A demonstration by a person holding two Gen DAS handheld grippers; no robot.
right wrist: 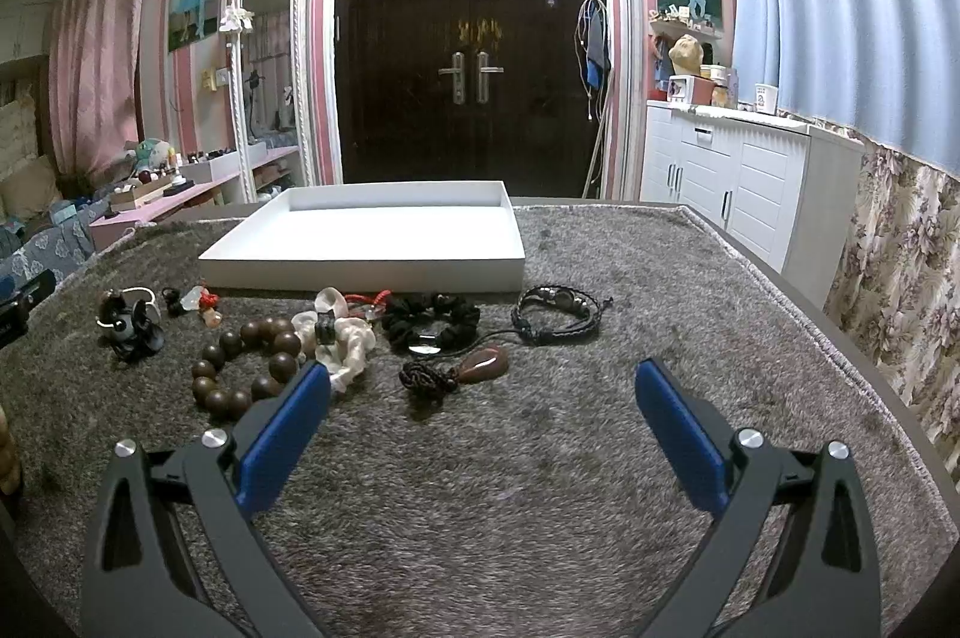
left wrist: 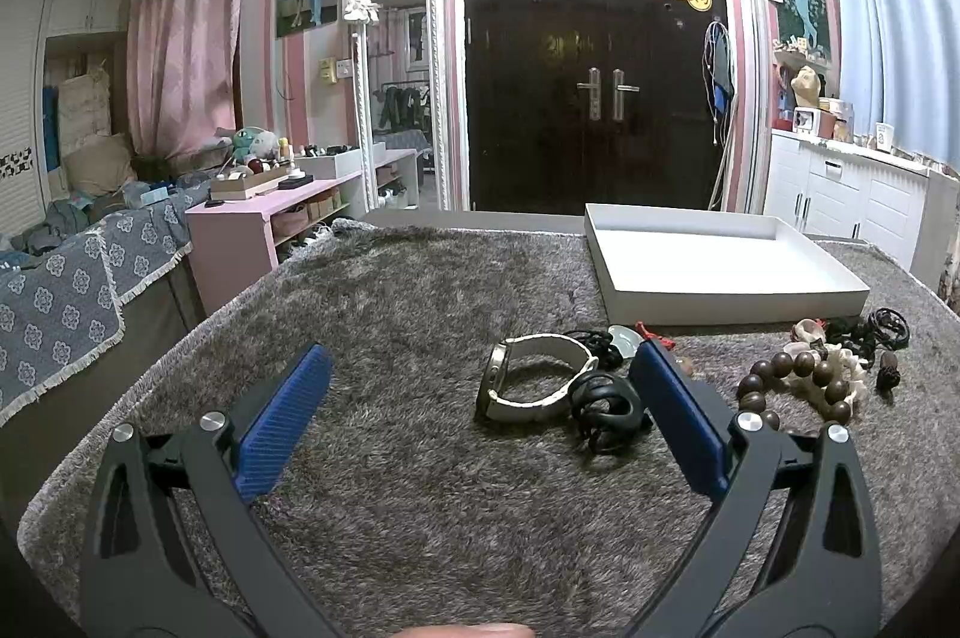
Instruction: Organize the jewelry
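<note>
A white shallow tray (left wrist: 720, 272) (right wrist: 366, 242) lies empty at the back of a grey furry mat. Jewelry lies in front of it: a white-strapped watch (left wrist: 534, 377) (right wrist: 141, 302), a black ring-shaped piece (left wrist: 603, 401), a brown wooden bead bracelet (left wrist: 798, 380) (right wrist: 240, 362), a white shell bracelet (right wrist: 348, 338), a black fabric band (right wrist: 432, 320), a brown pendant on a cord (right wrist: 480, 362) and a black leather bracelet (right wrist: 558, 314). My left gripper (left wrist: 480, 362) is open, with the watch between its fingers. My right gripper (right wrist: 480, 380) is open and empty, just before the pendant.
The mat (right wrist: 540, 458) covers a table whose edges fall off at left and right. A dark double door (right wrist: 468, 56) stands beyond, white cabinets (right wrist: 732, 182) to the right, and a pink shelf (left wrist: 270, 212) and a sofa to the left.
</note>
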